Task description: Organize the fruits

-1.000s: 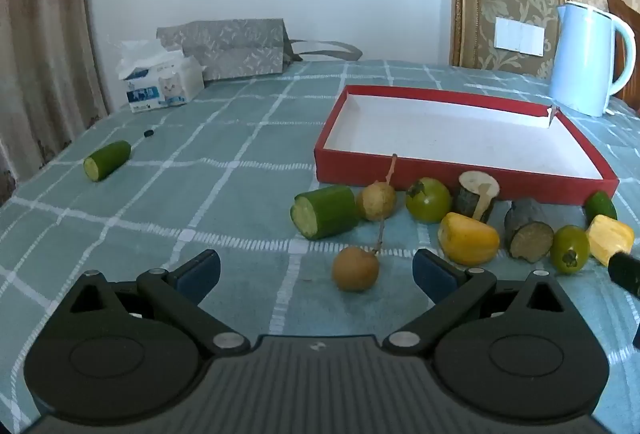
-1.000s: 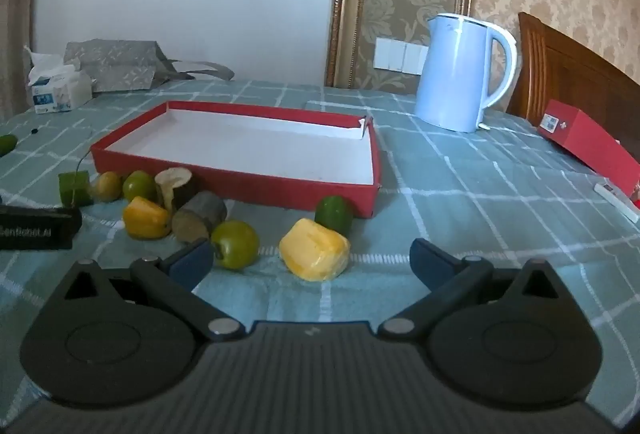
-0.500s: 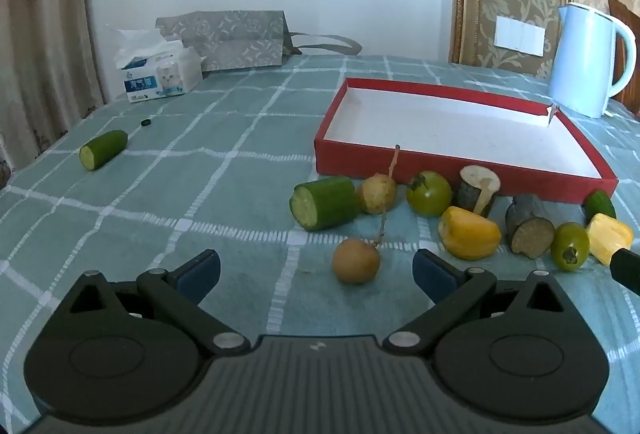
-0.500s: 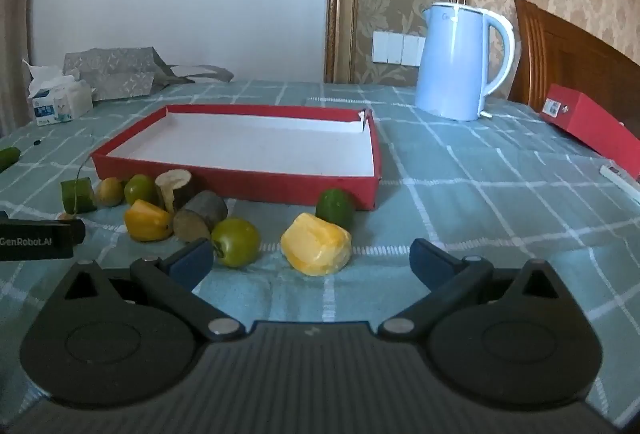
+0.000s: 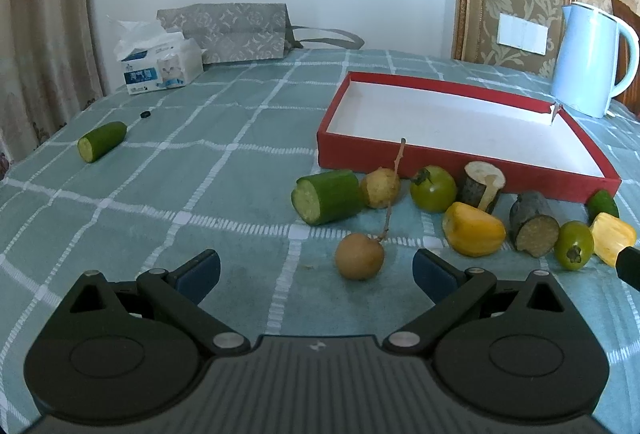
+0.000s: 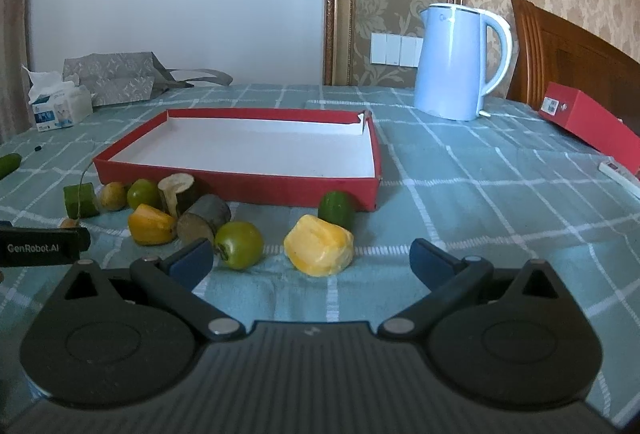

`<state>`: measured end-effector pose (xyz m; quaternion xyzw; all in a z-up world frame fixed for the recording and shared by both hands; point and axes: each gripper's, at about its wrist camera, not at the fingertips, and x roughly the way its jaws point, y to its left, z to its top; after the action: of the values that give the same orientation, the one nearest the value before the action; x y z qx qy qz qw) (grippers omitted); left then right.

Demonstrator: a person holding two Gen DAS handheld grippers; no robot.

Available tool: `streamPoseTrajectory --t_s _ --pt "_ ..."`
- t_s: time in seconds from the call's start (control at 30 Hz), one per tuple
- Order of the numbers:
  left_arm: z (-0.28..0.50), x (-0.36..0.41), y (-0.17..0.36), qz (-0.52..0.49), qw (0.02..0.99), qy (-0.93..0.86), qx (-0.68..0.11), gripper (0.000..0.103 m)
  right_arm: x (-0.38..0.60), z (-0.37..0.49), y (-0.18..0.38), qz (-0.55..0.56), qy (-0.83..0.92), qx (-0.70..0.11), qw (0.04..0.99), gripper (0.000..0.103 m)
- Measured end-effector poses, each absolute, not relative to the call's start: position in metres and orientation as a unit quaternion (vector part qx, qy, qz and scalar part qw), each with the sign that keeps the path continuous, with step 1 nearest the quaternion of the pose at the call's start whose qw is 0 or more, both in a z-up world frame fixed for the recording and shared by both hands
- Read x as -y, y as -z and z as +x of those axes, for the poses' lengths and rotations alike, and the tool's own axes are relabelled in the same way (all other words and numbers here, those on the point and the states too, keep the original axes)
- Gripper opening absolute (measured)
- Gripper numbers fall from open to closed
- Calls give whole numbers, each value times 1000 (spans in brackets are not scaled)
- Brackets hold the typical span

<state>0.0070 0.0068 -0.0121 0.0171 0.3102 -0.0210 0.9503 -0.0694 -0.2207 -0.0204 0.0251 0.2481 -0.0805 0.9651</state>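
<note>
A shallow red tray (image 5: 440, 158) (image 6: 240, 180) with a white floor lies empty on the checked cloth. Along its near wall sit a cucumber chunk (image 5: 328, 196), two brown longans (image 5: 359, 255) on stems, green round fruits (image 5: 434, 188) (image 6: 239, 245), yellow pieces (image 5: 472, 230) (image 6: 320, 251) and dark stalk pieces (image 5: 534, 230). My left gripper (image 5: 316, 270) is open, just short of the nearer longan. My right gripper (image 6: 311, 257) is open, with a yellow piece and a green fruit just ahead of its fingers. Another cucumber piece (image 5: 102, 141) lies far left.
A pale blue kettle (image 6: 460, 62) stands behind the tray on the right. A tissue pack (image 5: 158, 68) and a grey bag (image 5: 240, 30) sit at the far left. A red box (image 6: 588, 122) lies by the right edge near a wooden chair (image 6: 576, 54).
Both grippers have crept slightly lower and closer to the row of fruit. Nothing on the table has moved, and both stay open.
</note>
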Motion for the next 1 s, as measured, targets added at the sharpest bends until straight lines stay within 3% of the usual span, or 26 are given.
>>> streamPoseTrajectory --t_s 1.0 --pt "13 -1 15 24 947 29 -319 103 238 -63 27 51 79 -261 961 103"
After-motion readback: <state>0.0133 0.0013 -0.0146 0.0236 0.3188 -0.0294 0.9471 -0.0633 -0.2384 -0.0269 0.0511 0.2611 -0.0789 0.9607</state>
